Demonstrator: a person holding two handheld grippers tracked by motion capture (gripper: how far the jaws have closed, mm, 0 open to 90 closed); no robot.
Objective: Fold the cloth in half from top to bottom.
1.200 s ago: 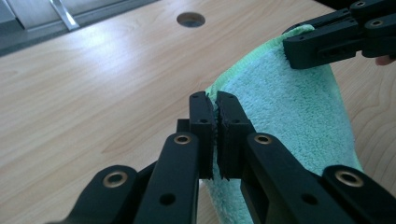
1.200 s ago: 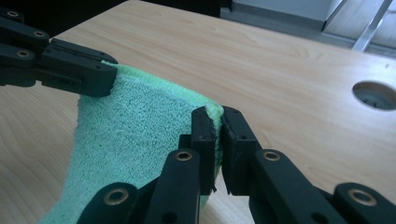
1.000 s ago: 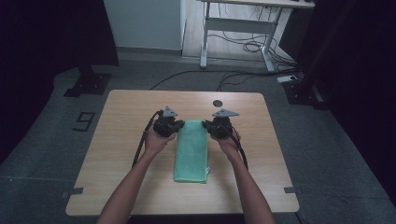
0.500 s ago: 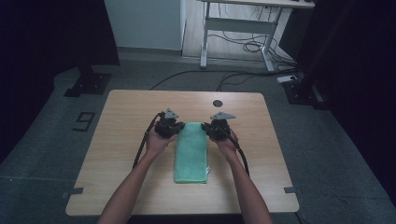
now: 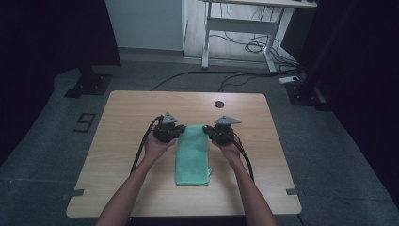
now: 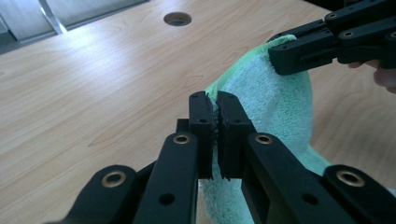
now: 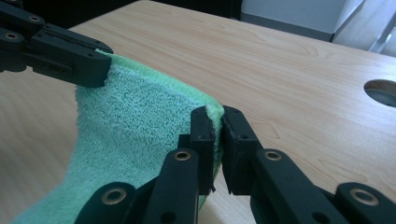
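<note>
A folded green towel [image 5: 193, 155] lies lengthwise near the middle of the wooden table [image 5: 122, 122], its near end flat on the top and its far end lifted off the wood. The left gripper [image 5: 176, 131] is clamped on the towel's far left corner; in the left gripper view its jaws stand pressed together with the terry edge of the towel [image 6: 275, 107] pinched between them. The right gripper [image 5: 207, 130] is clamped on the far right corner, and the right gripper view shows the towel [image 7: 135, 135] nipped between its closed jaws in the same way. Between the two grips the far edge sags a little. The person's left hand [image 5: 157, 147] and right hand [image 5: 231, 150] hold the grippers just beside the towel's long sides, forearms coming in from the near edge. Farther off, a round hole [image 5: 219, 104] sits in the tabletop near its far edge.
</note>
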